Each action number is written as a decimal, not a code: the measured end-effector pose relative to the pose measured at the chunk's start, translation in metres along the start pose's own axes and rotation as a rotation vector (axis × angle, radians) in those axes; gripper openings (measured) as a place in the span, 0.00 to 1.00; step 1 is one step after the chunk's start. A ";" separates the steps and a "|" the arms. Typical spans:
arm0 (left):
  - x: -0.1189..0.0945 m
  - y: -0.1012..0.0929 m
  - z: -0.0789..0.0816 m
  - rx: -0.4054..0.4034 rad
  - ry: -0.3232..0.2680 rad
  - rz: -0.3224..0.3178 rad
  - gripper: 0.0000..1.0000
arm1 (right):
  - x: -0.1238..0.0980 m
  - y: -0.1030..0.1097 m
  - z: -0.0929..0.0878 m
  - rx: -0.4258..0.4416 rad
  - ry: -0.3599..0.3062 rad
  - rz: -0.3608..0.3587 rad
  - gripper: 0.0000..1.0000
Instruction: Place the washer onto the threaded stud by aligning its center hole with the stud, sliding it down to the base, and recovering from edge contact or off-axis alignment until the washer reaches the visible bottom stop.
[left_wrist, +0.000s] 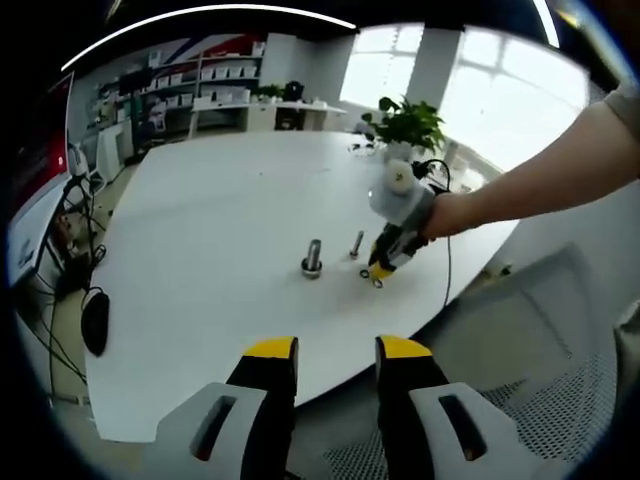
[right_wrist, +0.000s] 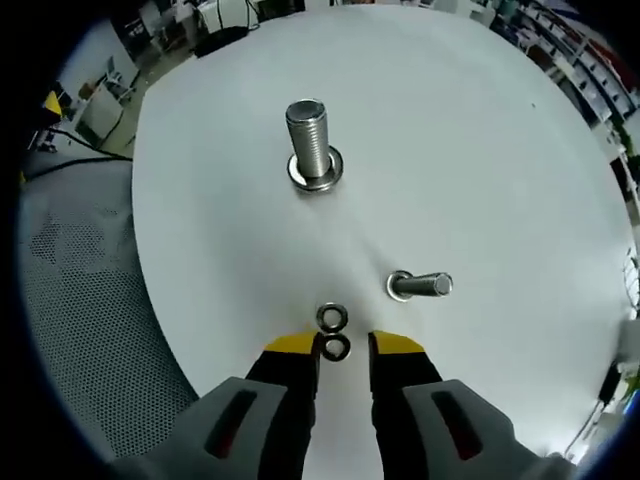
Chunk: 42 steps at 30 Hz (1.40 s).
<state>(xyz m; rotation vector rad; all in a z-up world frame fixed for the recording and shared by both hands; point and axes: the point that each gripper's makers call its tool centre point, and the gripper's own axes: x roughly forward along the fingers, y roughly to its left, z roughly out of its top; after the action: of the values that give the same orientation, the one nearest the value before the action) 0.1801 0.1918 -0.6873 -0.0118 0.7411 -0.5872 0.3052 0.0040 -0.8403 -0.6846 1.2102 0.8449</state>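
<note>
A thick threaded stud (right_wrist: 308, 135) stands upright on the white table (right_wrist: 480, 150), with a wide ring-like flange at its foot. Two small washers lie close to my right gripper (right_wrist: 344, 345): one washer (right_wrist: 331, 317) just ahead of the tips, the other washer (right_wrist: 336, 349) between the yellow fingertips (right_wrist: 292, 345), nearer the left one. The right jaws stand apart, wider than that washer. From the left gripper view, the stud (left_wrist: 313, 256) is mid-table and the right gripper (left_wrist: 380, 268) is tipped down at the tabletop beside it. My left gripper (left_wrist: 337, 350) hangs open off the table's near edge.
A smaller bolt (right_wrist: 420, 286) lies on its side right of the washers, also visible as the small bolt (left_wrist: 357, 243). A person's arm (left_wrist: 540, 185) reaches in from the right. A potted plant (left_wrist: 405, 122) stands at the far edge, a mouse (left_wrist: 95, 320) and cables at left, a mesh chair (left_wrist: 540, 400) below right.
</note>
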 end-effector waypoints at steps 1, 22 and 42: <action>0.000 0.000 0.000 0.000 0.000 0.000 0.29 | 0.000 -0.001 -0.002 0.001 0.006 -0.002 0.21; 0.002 -0.005 -0.001 0.011 0.009 -0.028 0.28 | 0.000 -0.005 -0.009 -0.099 0.043 0.012 0.18; 0.001 -0.004 0.001 0.005 -0.004 -0.024 0.27 | 0.001 -0.006 -0.009 -0.027 0.209 -0.068 0.15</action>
<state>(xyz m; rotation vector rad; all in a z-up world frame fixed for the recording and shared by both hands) 0.1791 0.1878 -0.6864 -0.0168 0.7367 -0.6114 0.3060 -0.0061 -0.8432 -0.8477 1.3561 0.7478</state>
